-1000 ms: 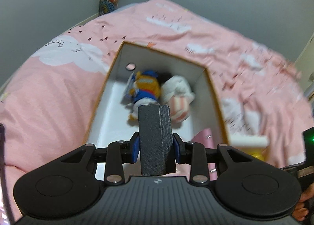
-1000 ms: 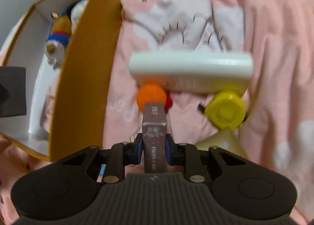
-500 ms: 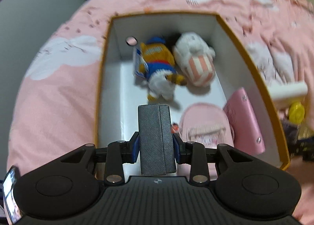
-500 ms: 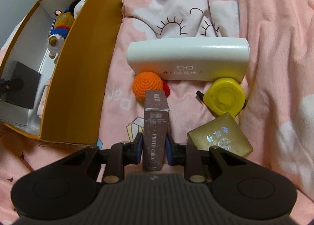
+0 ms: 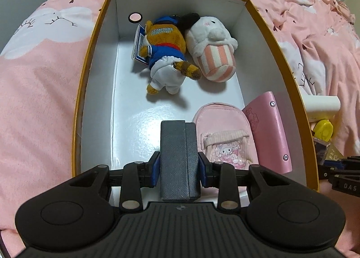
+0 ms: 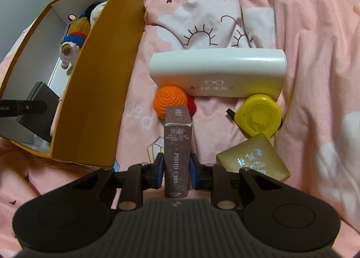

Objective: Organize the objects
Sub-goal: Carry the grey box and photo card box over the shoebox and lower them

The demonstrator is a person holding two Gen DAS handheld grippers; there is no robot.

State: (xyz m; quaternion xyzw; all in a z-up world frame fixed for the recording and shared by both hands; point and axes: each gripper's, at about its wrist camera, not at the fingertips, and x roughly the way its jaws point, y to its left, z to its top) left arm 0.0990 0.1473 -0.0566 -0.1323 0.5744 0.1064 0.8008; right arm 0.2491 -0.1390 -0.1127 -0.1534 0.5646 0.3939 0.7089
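My left gripper (image 5: pixel 178 165) is shut on a dark grey case (image 5: pixel 177 156) and holds it inside the near end of an orange box (image 5: pixel 90 60) with a white inside. The case also shows in the right wrist view (image 6: pixel 42 109). In the box lie a bear plush (image 5: pixel 164 53), a white striped plush (image 5: pixel 213 51), a pink pouch (image 5: pixel 225 134) and a pink wallet (image 5: pixel 267 132). My right gripper (image 6: pixel 176 168) is shut on a brown photo card box (image 6: pixel 177 145), beside the orange box (image 6: pixel 96 91).
On the pink bedspread (image 6: pixel 303 44) lie a white glasses case (image 6: pixel 218 73), an orange crochet ball (image 6: pixel 169 101), a yellow tape measure (image 6: pixel 262 116) and a gold box (image 6: pixel 254 159). The glasses case (image 5: pixel 321 105) and tape measure (image 5: pixel 324 130) lie right of the box.
My left gripper has moved down into the box with the grey case, closer to the pink pouch. My right gripper has barely moved, still holding the photo card box.
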